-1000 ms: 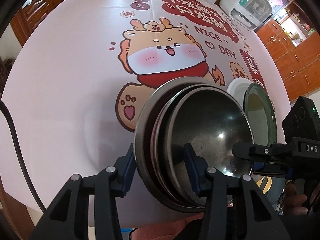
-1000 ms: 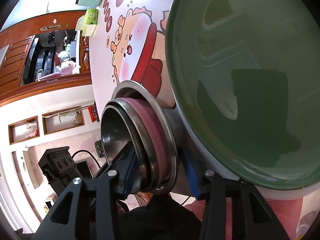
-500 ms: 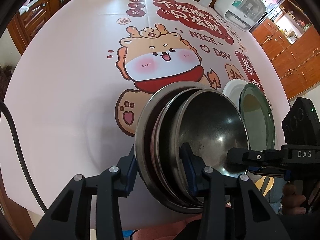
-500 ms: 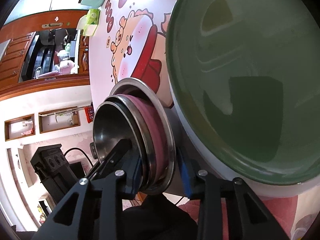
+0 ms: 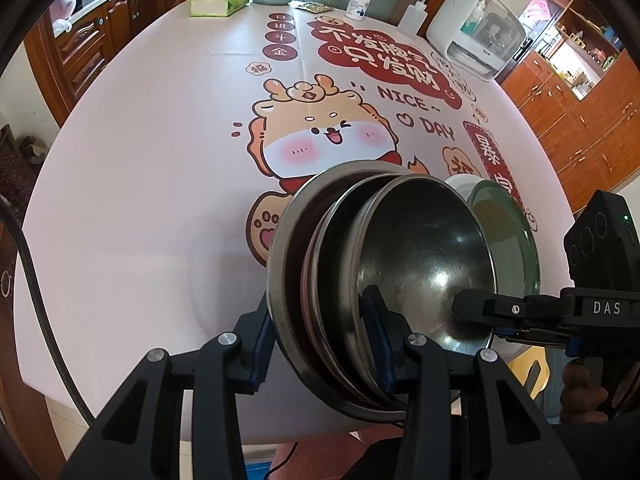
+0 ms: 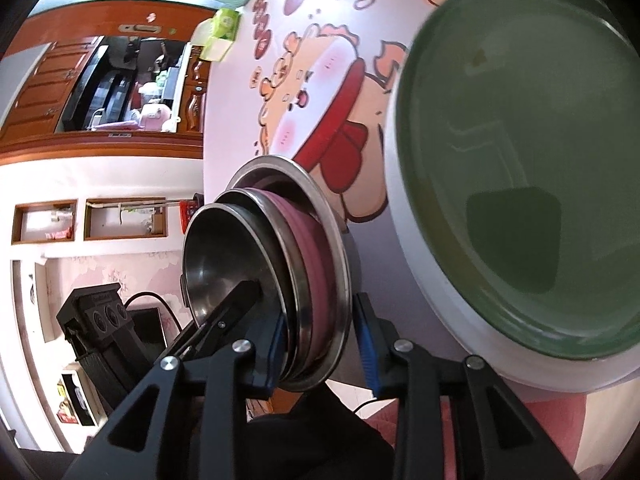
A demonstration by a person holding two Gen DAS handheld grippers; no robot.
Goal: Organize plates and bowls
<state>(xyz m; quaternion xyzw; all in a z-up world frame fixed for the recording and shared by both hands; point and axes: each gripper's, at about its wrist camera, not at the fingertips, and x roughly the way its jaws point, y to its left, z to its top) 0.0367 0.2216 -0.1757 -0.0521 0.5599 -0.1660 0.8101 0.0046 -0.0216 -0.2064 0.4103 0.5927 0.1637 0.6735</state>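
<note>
Above the table edge, both grippers clamp the nested bowl stack: left gripper, right gripper; carrying step, set-down spot needed next.

Lighting: bright, even daylight. Glare on steel bowl. Green plate softly blurred. Strong fisheye curvature, dark vignetted corners.

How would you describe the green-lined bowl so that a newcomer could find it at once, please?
Start at the pink tablecloth with the cartoon dragon print and go to its near right edge. Just right of the tilted stack of steel bowls is the green-lined bowl: white outside, glossy dark green inside, unlike its metal neighbours.
</note>
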